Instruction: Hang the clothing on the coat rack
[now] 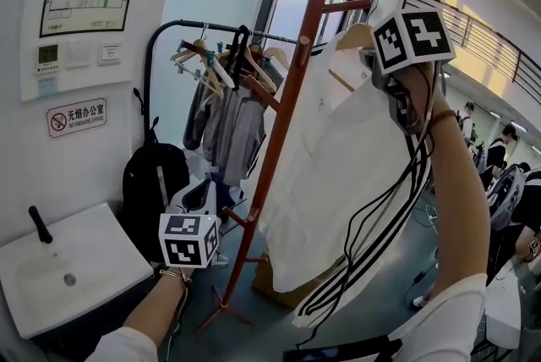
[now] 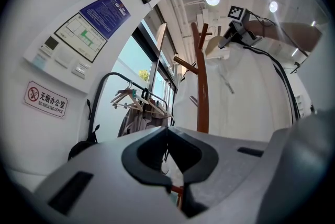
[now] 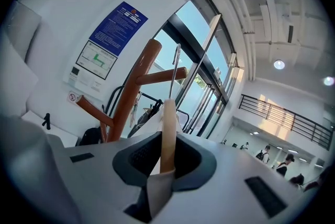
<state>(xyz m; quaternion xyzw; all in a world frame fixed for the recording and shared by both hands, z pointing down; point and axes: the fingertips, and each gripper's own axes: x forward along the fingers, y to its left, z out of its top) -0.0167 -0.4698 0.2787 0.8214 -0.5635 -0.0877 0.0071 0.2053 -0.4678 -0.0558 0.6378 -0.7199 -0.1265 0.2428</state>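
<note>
Hanging nearly done: right gripper (image 3: 166, 157) pinches hanger (image 3: 167, 123) bearing shirt (image 1: 338, 157), hook (image 3: 176, 58) at top peg (image 3: 159, 76) of rack (image 1: 292, 73); release apparently pending. Left gripper (image 2: 168, 157) pressed together, empty.

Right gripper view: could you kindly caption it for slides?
The right tool clamps a wooden hanger, its hook beside the coat rack peg.

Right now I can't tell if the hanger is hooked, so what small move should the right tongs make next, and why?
Probably ease the right tongs slightly down and toward the rack. They are shut on the wooden hanger, whose metal hook rises across the upper peg near its tip; whether it rests there is unclear.
</note>
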